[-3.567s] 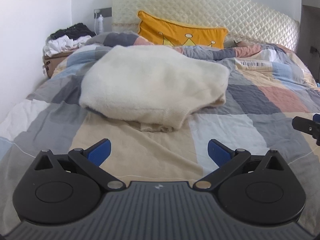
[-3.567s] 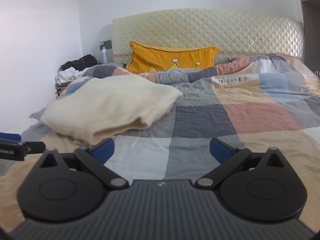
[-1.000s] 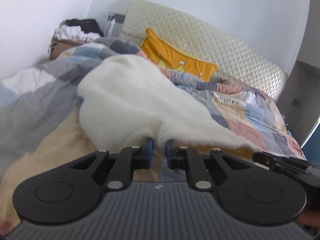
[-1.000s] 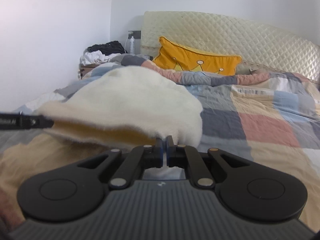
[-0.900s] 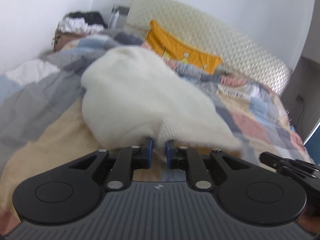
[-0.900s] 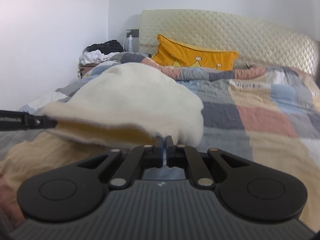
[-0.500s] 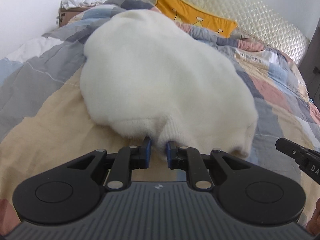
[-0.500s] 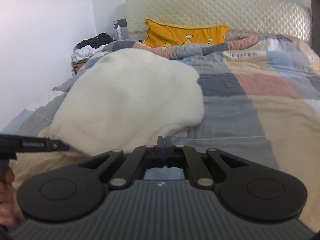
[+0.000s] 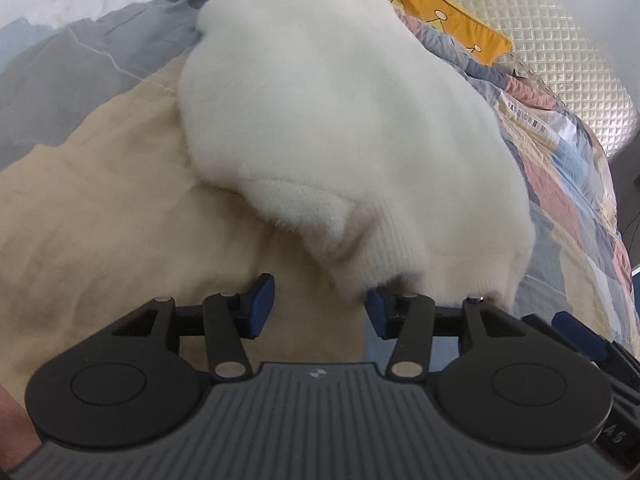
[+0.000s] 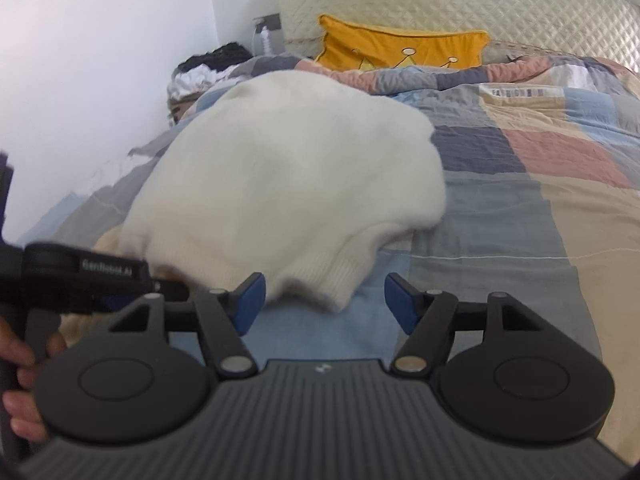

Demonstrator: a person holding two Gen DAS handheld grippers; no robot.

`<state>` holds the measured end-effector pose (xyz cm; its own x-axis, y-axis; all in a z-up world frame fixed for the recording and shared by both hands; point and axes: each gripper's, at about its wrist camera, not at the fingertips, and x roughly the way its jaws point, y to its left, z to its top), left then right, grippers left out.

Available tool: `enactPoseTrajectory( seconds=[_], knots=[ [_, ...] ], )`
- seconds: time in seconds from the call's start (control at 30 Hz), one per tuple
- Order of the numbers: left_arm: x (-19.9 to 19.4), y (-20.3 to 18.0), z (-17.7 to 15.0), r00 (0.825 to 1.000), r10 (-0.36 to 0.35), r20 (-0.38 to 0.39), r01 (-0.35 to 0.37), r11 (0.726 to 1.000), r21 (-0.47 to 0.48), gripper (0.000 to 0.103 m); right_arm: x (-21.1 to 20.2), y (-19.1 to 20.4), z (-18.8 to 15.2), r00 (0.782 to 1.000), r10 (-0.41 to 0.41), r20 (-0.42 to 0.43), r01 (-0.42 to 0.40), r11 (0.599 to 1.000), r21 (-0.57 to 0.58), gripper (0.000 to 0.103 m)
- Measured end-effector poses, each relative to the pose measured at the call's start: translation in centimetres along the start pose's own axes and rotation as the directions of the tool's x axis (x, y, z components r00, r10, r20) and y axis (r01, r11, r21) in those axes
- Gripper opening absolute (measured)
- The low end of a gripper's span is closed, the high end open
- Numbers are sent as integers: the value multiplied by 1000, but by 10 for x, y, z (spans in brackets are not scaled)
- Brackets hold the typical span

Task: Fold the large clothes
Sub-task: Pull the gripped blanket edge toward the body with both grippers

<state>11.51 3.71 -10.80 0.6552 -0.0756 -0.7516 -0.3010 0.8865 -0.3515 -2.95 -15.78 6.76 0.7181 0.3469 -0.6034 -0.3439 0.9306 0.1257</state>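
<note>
A cream fluffy sweater (image 9: 340, 112) (image 10: 288, 168) lies bunched on the patchwork quilt (image 9: 100, 200) (image 10: 560, 216), its ribbed hem (image 9: 384, 256) (image 10: 320, 276) nearest me. My left gripper (image 9: 318, 306) sits low over the quilt and its jaws are opening. The hem rests just ahead of the right pad, and only quilt shows between the pads. My right gripper (image 10: 324, 298) is also opening, with the hem lying loose just in front of its pads. Each gripper shows at the edge of the other's view: the left gripper (image 10: 80, 276) and the right gripper (image 9: 580, 336).
A yellow crown cushion (image 10: 404, 50) leans on the quilted headboard (image 10: 460, 4). A pile of dark and white clothes (image 10: 208, 68) and a bottle (image 10: 265, 38) stand at the bed's far left by the white wall (image 10: 100, 60). A hand (image 10: 20, 360) holds the left gripper.
Both grippers sank toward the quilt with the sweater's hem, then opened and let it go. The sweater now rests flat on the bed.
</note>
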Motion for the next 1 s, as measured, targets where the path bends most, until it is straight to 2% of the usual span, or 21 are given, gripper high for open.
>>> enactPoseTrajectory(
  seconds=[0.2,0.3,0.43,0.53,0.63,0.77,0.87,0.9,0.93,1.0],
  knots=[
    [-8,-1,-2,1000,-11,29,11,1000,8,60,29,12,-7,997,-11,-74,6,998,-66,69],
    [-9,-3,-2,999,-4,45,4,1000,16,60,50,12,-11,993,-58,-99,48,994,-102,69],
    [-9,-5,-1,998,6,58,-8,999,32,61,61,-2,-11,989,-138,-58,134,989,-61,69],
    [-8,-5,-1,998,6,61,-8,999,36,61,55,-8,-7,990,-138,22,138,990,-27,69],
    [-8,-7,-1,997,14,72,-18,998,54,61,54,-2,-4,986,-143,83,148,987,-56,69],
    [-6,-7,0,997,25,71,-29,998,54,62,70,0,-2,987,-151,55,154,987,-53,67],
    [-6,-7,-1,996,41,85,-47,997,63,65,81,-1,-2,986,-164,40,165,985,-47,60],
    [-7,-8,-1,995,48,90,-54,996,64,67,85,-1,-2,985,-170,39,172,984,-50,55],
    [-7,-8,-1,994,55,96,-61,996,65,68,87,-1,-3,983,-177,44,180,982,-51,40],
    [-10,-8,-1,991,61,117,-69,996,63,69,87,0,-1,983,-178,54,180,983,-36,32]
  ],
)
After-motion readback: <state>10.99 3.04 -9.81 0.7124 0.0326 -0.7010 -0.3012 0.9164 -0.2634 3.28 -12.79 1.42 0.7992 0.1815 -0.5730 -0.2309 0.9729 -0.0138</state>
